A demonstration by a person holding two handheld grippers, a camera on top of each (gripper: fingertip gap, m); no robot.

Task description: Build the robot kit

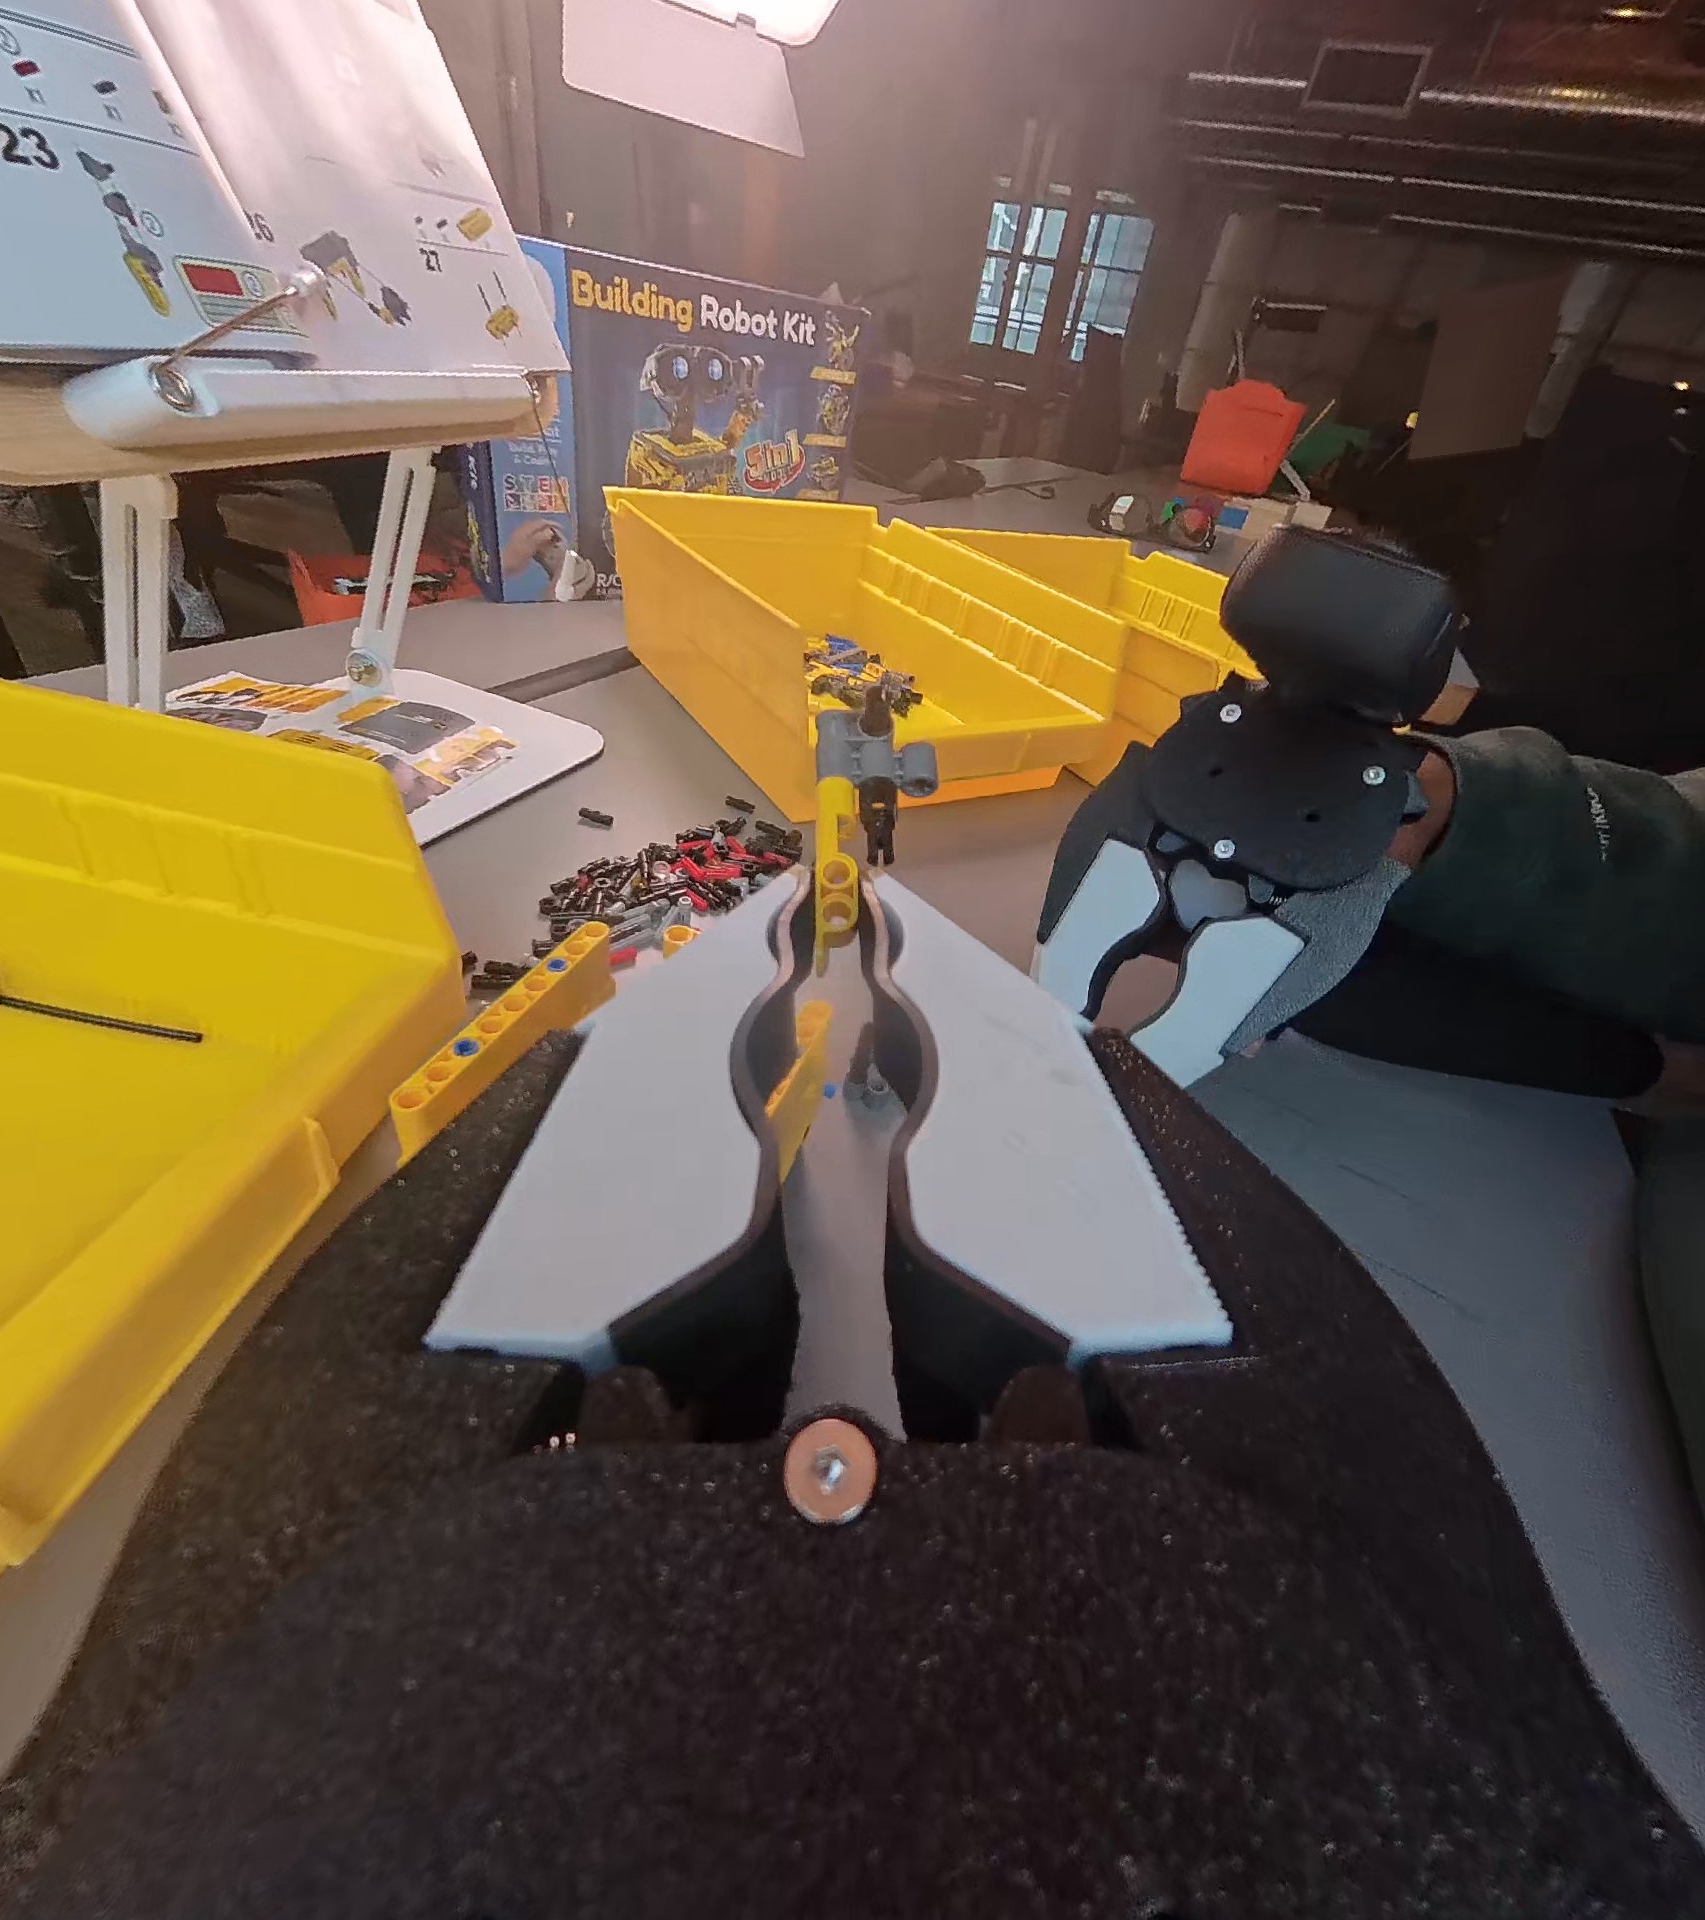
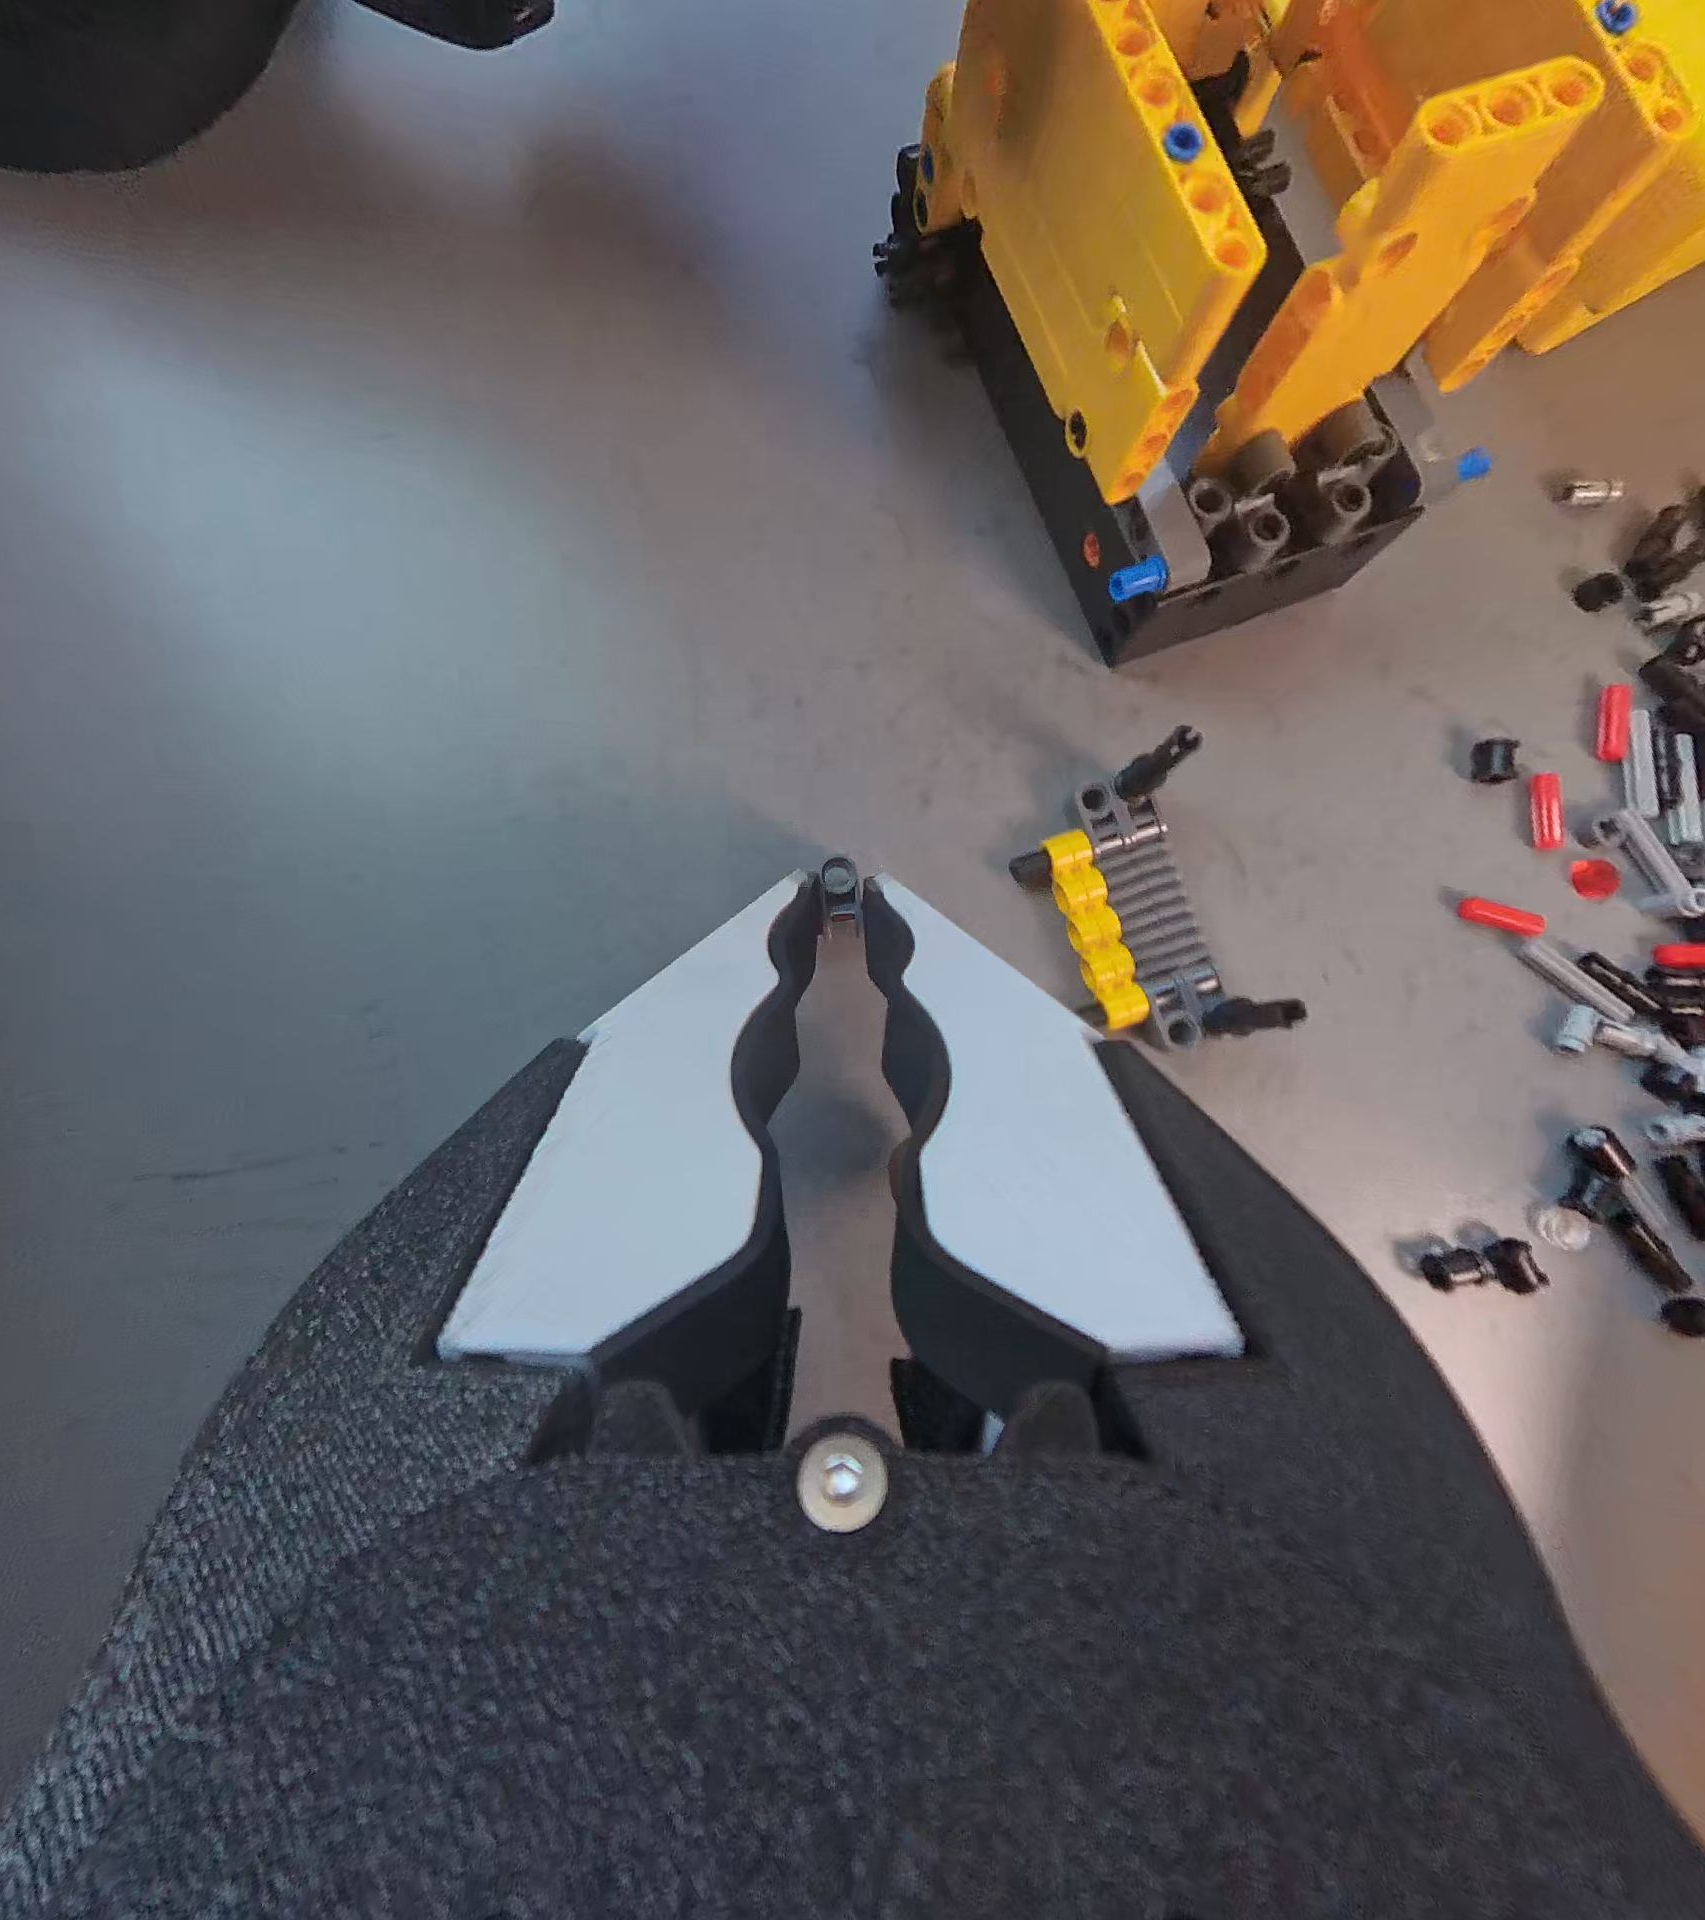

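Left gripper [image 1: 840,883]: jaws pinching the lower end of a small yellow beam sub-assembly with a grey cross-connector and black pins on top [image 1: 853,790], held up above the grey tabletop [image 1: 1347,1195].

Right gripper [image 2: 837,883]: jaws nipped on a tiny black connector piece [image 2: 839,885] at the very tips, just over the tabletop.

Around them: loose pile of black, red and grey pins [image 1: 671,873] just past the left tips; long yellow perforated beam [image 1: 505,1023] lying against the near yellow plastic bin [image 1: 152,1091]. A second yellow bin [image 1: 723,623] behind holds small parts. Instruction booklet on a white stand [image 1: 204,208] at upper left, kit box [image 1: 713,416] behind it.

In the right wrist view: partly built yellow-and-black model [image 2: 1243,312], cut off at the top edge; grey-and-yellow ribbed sub-assembly [image 2: 1139,925] beside the right jaws.

The left gripper body hides part of the long beam. The contents of the second bin are too small to make out.
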